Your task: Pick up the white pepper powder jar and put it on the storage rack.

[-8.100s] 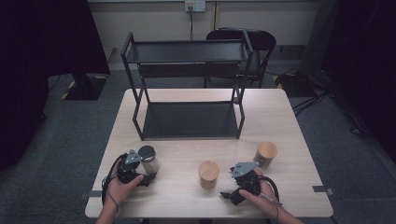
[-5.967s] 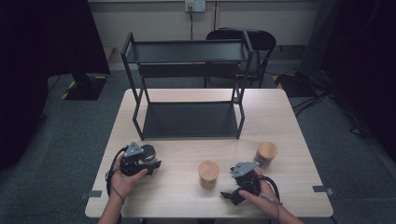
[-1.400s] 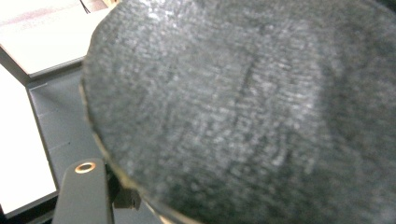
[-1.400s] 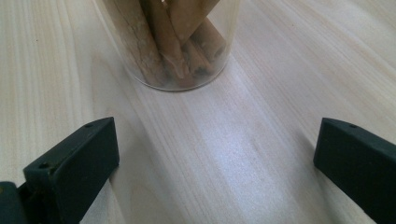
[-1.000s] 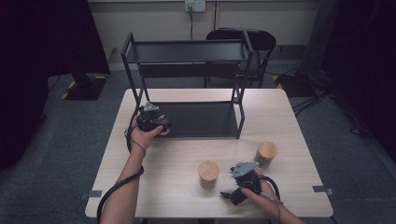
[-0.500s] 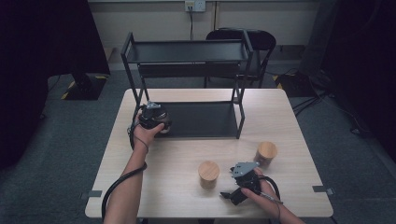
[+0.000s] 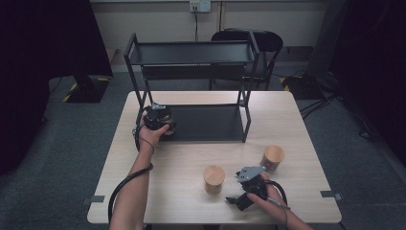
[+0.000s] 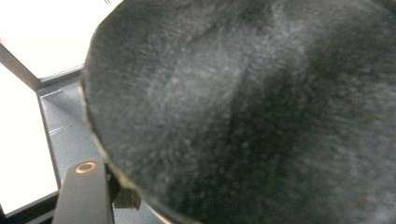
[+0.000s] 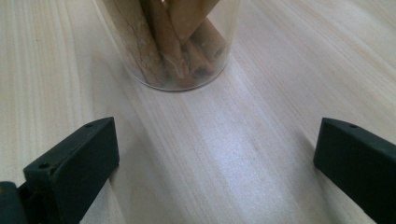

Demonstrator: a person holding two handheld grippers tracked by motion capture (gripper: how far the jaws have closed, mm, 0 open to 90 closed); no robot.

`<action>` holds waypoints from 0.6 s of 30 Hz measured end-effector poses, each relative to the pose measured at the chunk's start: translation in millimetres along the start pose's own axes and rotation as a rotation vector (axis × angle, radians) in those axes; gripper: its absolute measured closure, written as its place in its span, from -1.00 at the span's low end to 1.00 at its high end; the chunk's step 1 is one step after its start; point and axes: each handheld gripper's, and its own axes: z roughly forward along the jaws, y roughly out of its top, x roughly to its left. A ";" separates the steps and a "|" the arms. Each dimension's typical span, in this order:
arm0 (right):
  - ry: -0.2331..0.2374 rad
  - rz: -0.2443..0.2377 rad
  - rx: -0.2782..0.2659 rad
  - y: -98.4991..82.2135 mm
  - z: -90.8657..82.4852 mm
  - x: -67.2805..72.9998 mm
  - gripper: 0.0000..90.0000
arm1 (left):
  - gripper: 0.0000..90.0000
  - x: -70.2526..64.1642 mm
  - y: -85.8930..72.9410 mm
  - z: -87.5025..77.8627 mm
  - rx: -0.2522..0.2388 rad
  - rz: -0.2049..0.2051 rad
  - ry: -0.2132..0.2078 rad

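The person's left hand-held gripper [image 7: 158,117] is stretched out to the near left corner of the black shelf rack [image 7: 191,52] standing on the bench [image 7: 182,163], right at the front edge of the rack's lowest shelf [image 7: 210,122]. It is clamped on a jar, whose dark lid [image 8: 261,107] looms very close and blurred in the left gripper view, with the grey shelf floor and one of the rack's posts visible beside it. From above, the jar itself is mostly hidden under the hand and the hand-held gripper, so I cannot tell whether its base is touching the shelf.

The right hand-held gripper [image 7: 246,187] lies low on the bench near the front edge, its jaws spread wide apart with nothing between them. In the right gripper view a clear jar of brown sticks [image 9: 175,42] stands just ahead of the jaws, apart from them. From above, that wooden-lidded jar [image 7: 214,176] sits just left of this hand-held gripper, and a second jar with a wooden lid [image 7: 273,156] stands beyond it to the right.
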 end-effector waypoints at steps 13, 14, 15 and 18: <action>0.000 0.000 0.000 0.0 0.0 0.0 -1.00 | -0.31 1.7 1.3 13.4 0.008 -0.029 0.013; 0.000 0.000 0.000 0.0 0.0 0.0 -1.00 | -0.31 2.0 1.1 14.4 0.007 -0.031 0.015; 0.000 0.000 0.000 0.0 0.0 0.0 -1.00 | -0.31 1.9 0.9 15.5 0.007 -0.036 0.015; 0.000 0.000 0.000 0.0 0.0 0.0 -1.00 | -0.31 1.7 2.0 17.2 0.001 -0.042 0.022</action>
